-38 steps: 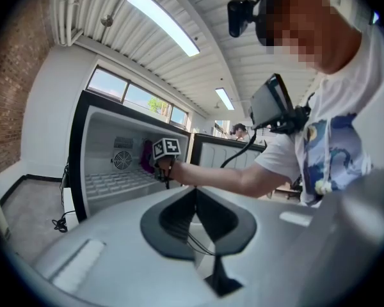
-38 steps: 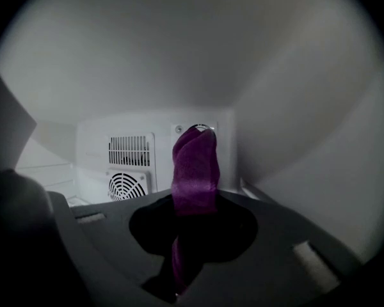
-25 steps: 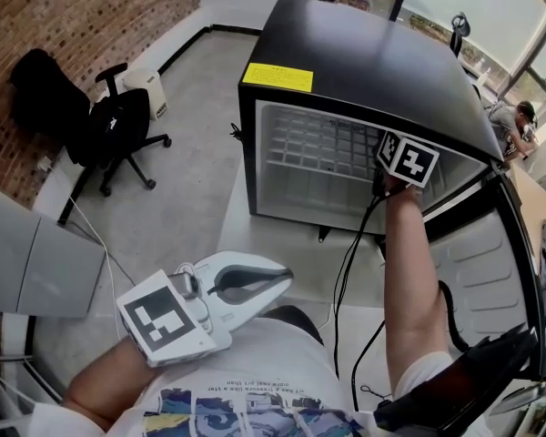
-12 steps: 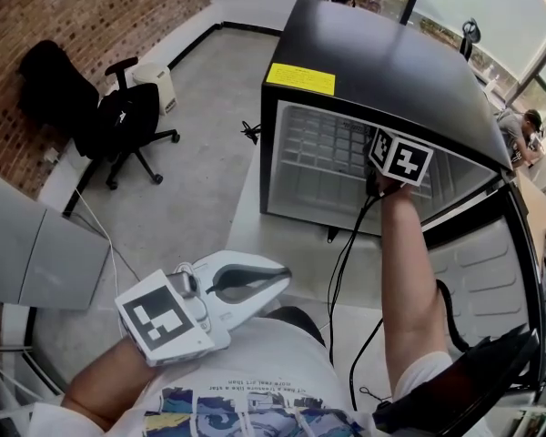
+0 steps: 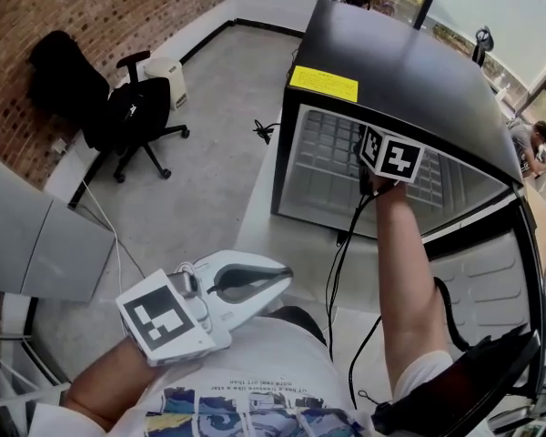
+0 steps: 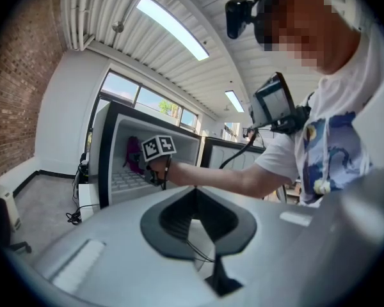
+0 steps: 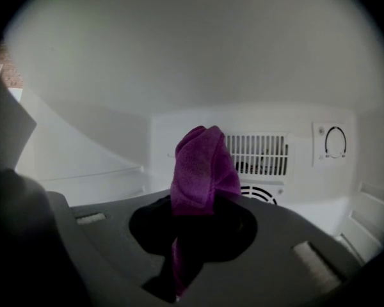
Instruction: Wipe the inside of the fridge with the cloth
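Wiping step: right gripper (image 7: 200,213), clamped on the cloth (image 7: 201,165) inside the fridge (image 5: 409,71), should next press it against the far wall (image 7: 179,130); left gripper (image 5: 255,285) is closed, empty.

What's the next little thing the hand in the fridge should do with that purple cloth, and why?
Probably push the right tool a little deeper, until the cloth presses on the back wall. The tool is shut on the cloth inside the fridge, but the cloth seems to stop short of the wall beside the vent, so no wiping contact shows yet.
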Tool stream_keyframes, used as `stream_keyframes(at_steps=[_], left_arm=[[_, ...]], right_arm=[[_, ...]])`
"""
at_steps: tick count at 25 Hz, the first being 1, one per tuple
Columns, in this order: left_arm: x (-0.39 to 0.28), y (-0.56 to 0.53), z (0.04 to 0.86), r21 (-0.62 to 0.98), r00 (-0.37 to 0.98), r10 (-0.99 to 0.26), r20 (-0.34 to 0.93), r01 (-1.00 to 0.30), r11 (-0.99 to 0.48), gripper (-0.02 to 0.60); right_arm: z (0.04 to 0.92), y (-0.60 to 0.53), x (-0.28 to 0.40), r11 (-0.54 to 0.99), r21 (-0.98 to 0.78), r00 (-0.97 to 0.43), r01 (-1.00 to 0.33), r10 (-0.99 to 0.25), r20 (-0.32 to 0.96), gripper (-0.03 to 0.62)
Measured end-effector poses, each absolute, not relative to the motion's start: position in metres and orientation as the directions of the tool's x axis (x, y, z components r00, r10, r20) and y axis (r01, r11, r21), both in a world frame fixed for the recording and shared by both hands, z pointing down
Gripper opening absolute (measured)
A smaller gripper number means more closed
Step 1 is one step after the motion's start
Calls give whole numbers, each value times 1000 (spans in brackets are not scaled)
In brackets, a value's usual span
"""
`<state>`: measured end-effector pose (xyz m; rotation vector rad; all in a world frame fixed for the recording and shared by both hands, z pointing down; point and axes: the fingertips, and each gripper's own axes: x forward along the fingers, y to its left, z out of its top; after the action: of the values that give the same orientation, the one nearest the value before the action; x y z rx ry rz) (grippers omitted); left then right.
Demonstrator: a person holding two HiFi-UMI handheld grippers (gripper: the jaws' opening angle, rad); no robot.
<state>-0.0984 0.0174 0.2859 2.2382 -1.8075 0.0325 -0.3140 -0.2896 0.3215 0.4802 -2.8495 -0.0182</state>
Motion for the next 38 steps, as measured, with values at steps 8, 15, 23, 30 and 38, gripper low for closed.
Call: stream_keyframes(at_steps=[8, 15, 23, 30, 38], left_arm=[[-103, 22, 287, 194, 201, -962, 184, -967, -165, 8], [-104, 22, 287, 199, 198, -963, 180, -967, -162, 8], [-104, 23, 288, 207, 192, -964, 184, -966, -152, 8], [-105, 23, 288, 207, 188, -965, 185, -967, -149, 7], [-101, 26, 292, 203, 188, -964, 190, -968, -149, 6]], right_arm=[[323, -269, -335, 962, 57, -931, -266, -272, 245, 54], [328, -263, -343, 969, 42, -933, -243, -245, 262, 54], [327, -243, -355, 983, 46, -950, -175, -181, 255, 54], [332, -242, -363, 984, 31, -949, -174, -176, 262, 54], [338, -228, -365, 993, 28, -955, -118, -121, 270, 54]])
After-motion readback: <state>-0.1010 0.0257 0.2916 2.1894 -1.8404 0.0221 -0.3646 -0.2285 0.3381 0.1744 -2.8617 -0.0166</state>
